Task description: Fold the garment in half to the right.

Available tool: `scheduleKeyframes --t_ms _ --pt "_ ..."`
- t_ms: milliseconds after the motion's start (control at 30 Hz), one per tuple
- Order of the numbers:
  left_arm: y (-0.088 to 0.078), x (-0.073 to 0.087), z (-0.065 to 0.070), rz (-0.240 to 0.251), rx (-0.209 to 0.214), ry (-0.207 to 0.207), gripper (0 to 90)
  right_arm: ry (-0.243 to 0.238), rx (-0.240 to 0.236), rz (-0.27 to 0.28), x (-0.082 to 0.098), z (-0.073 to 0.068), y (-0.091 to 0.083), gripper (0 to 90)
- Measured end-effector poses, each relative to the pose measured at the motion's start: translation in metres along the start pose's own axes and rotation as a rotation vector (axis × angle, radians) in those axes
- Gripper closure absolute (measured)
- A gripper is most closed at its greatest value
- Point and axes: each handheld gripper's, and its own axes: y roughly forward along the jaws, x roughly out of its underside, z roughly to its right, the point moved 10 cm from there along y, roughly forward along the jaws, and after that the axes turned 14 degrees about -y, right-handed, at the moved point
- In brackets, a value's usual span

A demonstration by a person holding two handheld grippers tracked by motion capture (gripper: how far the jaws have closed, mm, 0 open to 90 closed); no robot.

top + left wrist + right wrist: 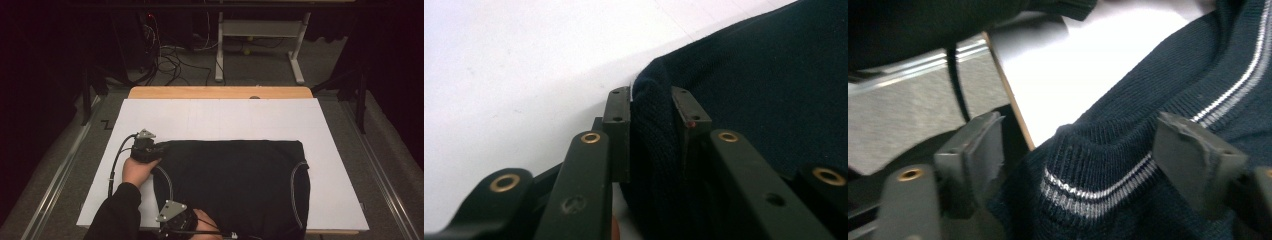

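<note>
One dark knitted sweater (235, 182) lies flat on the white board (220, 117), which covers a wooden table (220, 92). The sweater occupies the near half of the board, slightly right of centre, with its pale-striped edge running along the right side and the near corner.

Step in hand, as judged: securing two hold points on the sweater prior to folding or lifting it.

Left gripper (650, 107): closed on the sweater. In the left gripper view a bunched fold of knit sits pinched between the two jaws, at the far left corner of the garment as seen from the high view (150, 148).

Right gripper (1075, 165): jaws apart. In the right gripper view they straddle the ribbed, striped hem where it hangs over the near edge of the board, and the pads do not yet press on the knit. In the high view this gripper (175, 220) sits at the near left part of the sweater.

Next move, as judged: close the right jaws fully on the ribbed hem, catching the cloth without catching the board edge beneath. Only then should both hands move together, so the cloth stays taut between the two hold points.

Count:
- sweater: one
- grippers: two
- board: one
- table: one
- jaws per gripper: two
</note>
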Motion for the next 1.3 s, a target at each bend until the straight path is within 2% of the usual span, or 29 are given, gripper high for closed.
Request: scheduleKeyframes --t_ms 67,267,467,533,633,733,833,1000,1200,1300 --pt "0.0 0.0 0.0 0.0 0.002 -0.002 68.7 -0.024 0.048 -0.016 0.001 0.0 0.001 29.8" --pt "0.0 0.0 0.0 0.0 0.003 -0.004 68.6 -0.064 0.099 -0.036 0.002 0.001 0.002 35.8" --pt "0.0 0.0 0.0 0.0 0.006 -0.011 68.6 -0.055 0.081 -0.03 0.003 0.001 0.0 41.1" --pt "0.0 0.0 0.0 -0.001 0.011 -0.016 68.6 -0.024 0.079 -0.021 0.003 0.004 -0.002 50.7" --pt "0.0 0.0 -0.001 -0.002 0.013 -0.017 68.5 -0.006 0.07 -0.019 0.005 0.009 -0.004 58.3" --pt "0.0 0.0 -0.001 -0.001 0.012 -0.017 68.5 -0.028 0.081 -0.025 0.005 0.01 -0.004 61.1" --pt "0.0 0.0 0.0 0.0 0.01 -0.017 68.5 -0.027 0.093 -0.026 0.006 0.013 -0.005 67.9" --pt "-0.001 0.0 -0.001 -0.003 0.021 -0.027 68.5 -0.022 0.09 -0.03 0.007 0.015 -0.007 71.1" --pt "0.0 -0.001 -0.001 -0.003 0.025 -0.031 68.6 -0.002 0.064 -0.016 0.007 0.017 -0.009 73.5" --pt "-0.001 -0.001 -0.002 -0.011 0.043 -0.054 68.7 -0.004 0.066 -0.006 0.006 0.018 -0.009 74.0"
